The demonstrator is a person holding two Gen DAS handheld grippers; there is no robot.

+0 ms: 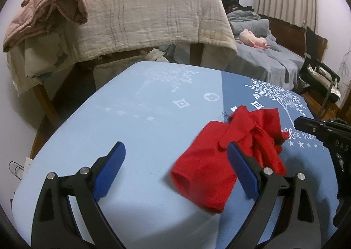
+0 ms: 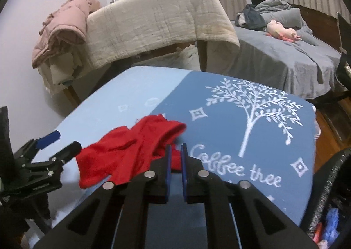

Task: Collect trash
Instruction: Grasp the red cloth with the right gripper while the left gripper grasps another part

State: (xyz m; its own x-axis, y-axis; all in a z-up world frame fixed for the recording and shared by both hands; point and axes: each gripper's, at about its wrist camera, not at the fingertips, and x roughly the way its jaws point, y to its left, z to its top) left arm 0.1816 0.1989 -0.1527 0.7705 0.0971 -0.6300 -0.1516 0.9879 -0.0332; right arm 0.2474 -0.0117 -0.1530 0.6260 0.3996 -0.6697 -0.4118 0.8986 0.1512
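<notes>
**Red cloth on blue table, pinched at one end**

Nearest in the right wrist view: right gripper (image 2: 175, 152) nearly shut, blue pads a narrow slit apart, clamped on a fold of the red cloth (image 2: 131, 150). Cloth crumpled, spread leftward from the pads, lying across the seam between the pale-blue and dark-blue halves of the tablecloth (image 2: 274, 139).

In the left wrist view: left gripper (image 1: 176, 161) wide open, holding nothing, hovering low over the pale-blue half. Right-hand finger (image 1: 241, 170) touching or overlapping the cloth's near edge, exact contact hard to tell; left-hand finger over bare cover. Open tube-like end of the red cloth (image 1: 219, 161) pointing toward the near table edge. Right gripper's black body (image 1: 324, 132) entering from the right, just beside the cloth.

At the lower right corner of the right wrist view: rim of a dark bag or bin (image 2: 329, 183), just off the table's right edge, with blue and pinkish items (image 2: 331, 224) inside, too blurred to name.

Open cover to the left of the cloth and beyond it, up to the far table edge; white tree print (image 2: 252, 112) and lettering on the dark half uncovered.

Farther: beige blanket (image 2: 158, 20) draped over a wooden frame, pink padded jacket (image 2: 63, 27) heaped at its left end. Farthest right: bed (image 2: 285, 58) with grey sheet, pink plush toy (image 2: 283, 31) on it, bundled clothes near the headboard, curtains behind.
</notes>
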